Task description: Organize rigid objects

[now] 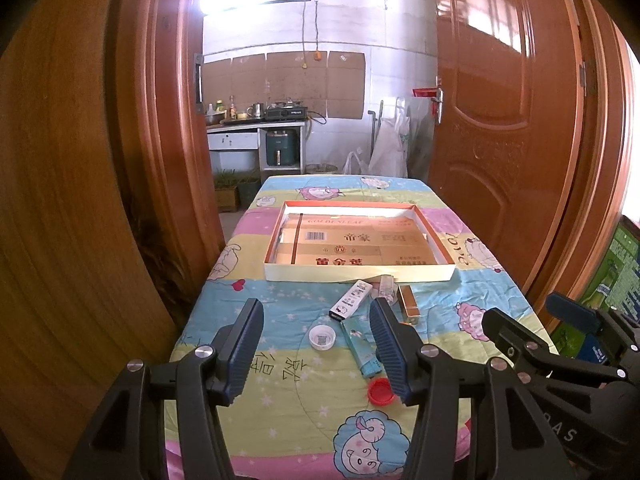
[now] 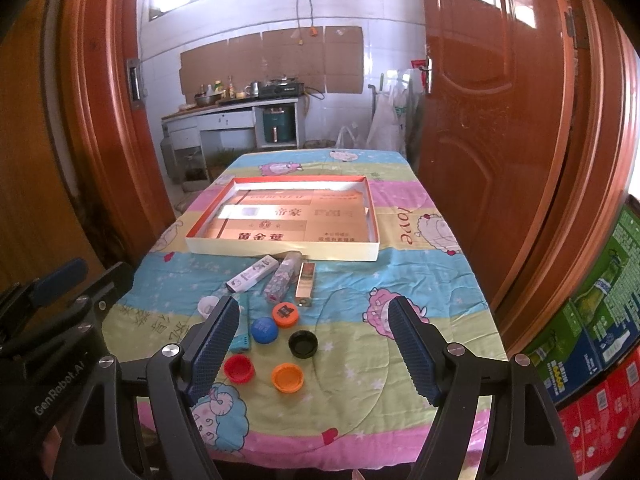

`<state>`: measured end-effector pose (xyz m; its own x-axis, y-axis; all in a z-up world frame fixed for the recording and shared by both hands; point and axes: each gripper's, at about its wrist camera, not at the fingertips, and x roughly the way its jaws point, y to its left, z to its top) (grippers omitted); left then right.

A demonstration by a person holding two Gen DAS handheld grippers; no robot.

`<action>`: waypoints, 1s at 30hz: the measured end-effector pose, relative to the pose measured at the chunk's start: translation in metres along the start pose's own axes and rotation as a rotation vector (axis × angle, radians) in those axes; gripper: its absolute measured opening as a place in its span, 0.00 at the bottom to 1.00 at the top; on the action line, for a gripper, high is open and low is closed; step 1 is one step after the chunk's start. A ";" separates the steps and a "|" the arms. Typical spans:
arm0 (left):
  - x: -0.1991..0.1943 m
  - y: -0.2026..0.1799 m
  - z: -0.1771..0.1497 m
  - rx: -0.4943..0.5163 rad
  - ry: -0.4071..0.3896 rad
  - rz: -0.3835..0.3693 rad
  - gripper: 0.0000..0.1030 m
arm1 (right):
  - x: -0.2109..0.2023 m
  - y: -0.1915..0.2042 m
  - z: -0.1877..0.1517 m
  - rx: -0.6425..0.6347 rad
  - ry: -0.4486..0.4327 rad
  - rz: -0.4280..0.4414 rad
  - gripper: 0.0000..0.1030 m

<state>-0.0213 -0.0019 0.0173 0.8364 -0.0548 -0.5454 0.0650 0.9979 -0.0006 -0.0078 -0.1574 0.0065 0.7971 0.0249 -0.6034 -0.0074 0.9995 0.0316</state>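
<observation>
A shallow box tray (image 1: 360,273) (image 2: 280,246) with an orange inner rim lies mid-table, lined with flattened cardboard. In front of it lie a white slim box (image 1: 351,299) (image 2: 252,273), a patterned tube (image 2: 282,278), a gold box (image 1: 409,301) (image 2: 306,284) and a teal box (image 1: 360,346) (image 2: 241,328). Several bottle caps lie nearer: white (image 1: 322,337), red (image 1: 381,392) (image 2: 239,368), blue (image 2: 264,330), black (image 2: 303,344), two orange (image 2: 285,315) (image 2: 287,377). My left gripper (image 1: 316,348) and right gripper (image 2: 312,344) are both open and empty above the caps.
The table (image 1: 280,420) wears a cartoon-sheep cloth. Wooden doors (image 1: 500,140) stand on both sides, with a kitchen counter (image 2: 240,112) behind. Stacked cartons (image 2: 592,320) stand right of the table. The right gripper shows in the left wrist view (image 1: 560,344).
</observation>
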 end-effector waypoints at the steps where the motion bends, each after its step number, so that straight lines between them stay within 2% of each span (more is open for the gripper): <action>1: 0.000 0.000 0.000 0.000 -0.001 0.000 0.54 | 0.000 0.000 0.000 -0.001 0.000 0.000 0.76; 30: -0.002 0.001 -0.001 -0.005 0.001 -0.003 0.54 | 0.001 0.000 -0.001 0.002 0.003 0.003 0.76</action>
<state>-0.0233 -0.0009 0.0177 0.8359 -0.0578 -0.5458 0.0650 0.9979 -0.0061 -0.0080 -0.1569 0.0050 0.7950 0.0282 -0.6060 -0.0090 0.9994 0.0347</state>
